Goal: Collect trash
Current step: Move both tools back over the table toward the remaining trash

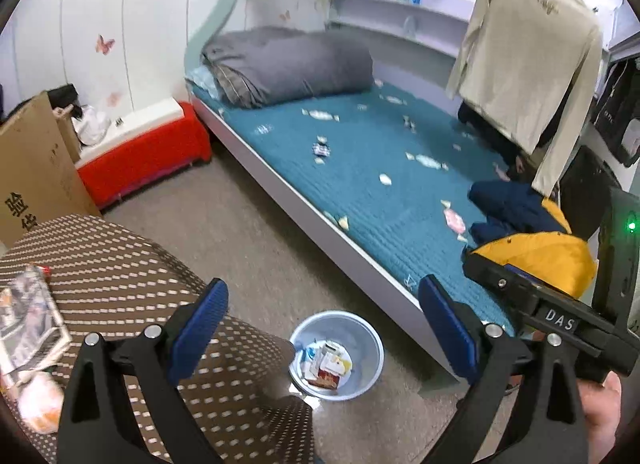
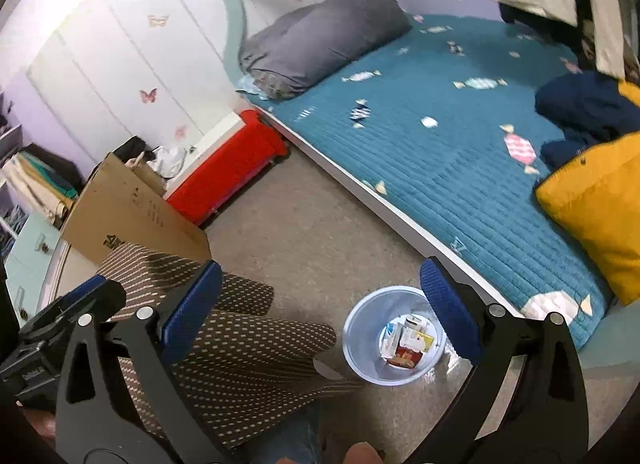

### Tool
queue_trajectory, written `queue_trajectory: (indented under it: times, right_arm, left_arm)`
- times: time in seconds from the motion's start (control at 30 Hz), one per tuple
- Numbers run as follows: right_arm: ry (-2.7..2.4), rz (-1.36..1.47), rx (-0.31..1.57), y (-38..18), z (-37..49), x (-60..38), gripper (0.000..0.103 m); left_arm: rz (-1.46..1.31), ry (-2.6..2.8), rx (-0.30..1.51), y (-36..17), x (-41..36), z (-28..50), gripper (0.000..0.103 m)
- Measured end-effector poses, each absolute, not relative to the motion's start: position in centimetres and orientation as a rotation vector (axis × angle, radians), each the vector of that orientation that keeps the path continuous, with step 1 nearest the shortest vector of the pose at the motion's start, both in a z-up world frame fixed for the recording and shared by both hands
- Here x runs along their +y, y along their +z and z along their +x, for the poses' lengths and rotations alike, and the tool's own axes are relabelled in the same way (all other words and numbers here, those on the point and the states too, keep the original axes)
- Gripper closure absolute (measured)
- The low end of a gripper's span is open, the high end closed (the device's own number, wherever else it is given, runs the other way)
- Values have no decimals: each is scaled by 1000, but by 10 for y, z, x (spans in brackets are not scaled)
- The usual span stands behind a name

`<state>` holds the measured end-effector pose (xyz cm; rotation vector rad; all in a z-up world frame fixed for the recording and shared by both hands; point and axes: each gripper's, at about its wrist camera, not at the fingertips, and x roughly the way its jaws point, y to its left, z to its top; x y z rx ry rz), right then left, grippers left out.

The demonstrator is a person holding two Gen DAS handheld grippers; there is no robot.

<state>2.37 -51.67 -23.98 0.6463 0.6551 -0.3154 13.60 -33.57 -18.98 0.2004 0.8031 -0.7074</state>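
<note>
- The left gripper (image 1: pixel 322 328) hung above the bin (image 1: pixel 362 376), fingers spread wide, nothing between them.
- The right gripper (image 2: pixel 320 310) hung above the bin too, fingers spread, empty.
- The trash (image 1: pixel 326 364) lay inside the bin, on its bottom.
- The bin stood on the floor (image 1: pixel 248 232), between the bed (image 1: pixel 360 192) and a dotted cloth (image 1: pixel 132 264).

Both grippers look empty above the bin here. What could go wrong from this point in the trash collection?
1. The small pale blue plastic bin sits tight between the brown dotted cloth and the white bed edge; a later drop could miss it.
2. The teal quilted bedspread carries a candy-wrapper print, easily mistaken for trash.
3. The open left gripper and right gripper hang close together and could collide.
</note>
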Motion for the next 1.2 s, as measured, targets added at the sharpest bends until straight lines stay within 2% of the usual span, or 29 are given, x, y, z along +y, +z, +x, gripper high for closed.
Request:
queue_trajectory:
  times: [0.63,0.93,1.2]
  right_arm:
    - [4,337,664,-165,67,-365,6]
    - [196,166,726,-166,100,-268,6]
    - [361,-12,830,-188,133,-184,6]
  left_arm:
    - [93,-533,624,-139,-168,123,8]
    - [40,-396,610,-143,-75,125,8]
    - [-31,-254,642,-164,14,134,8]
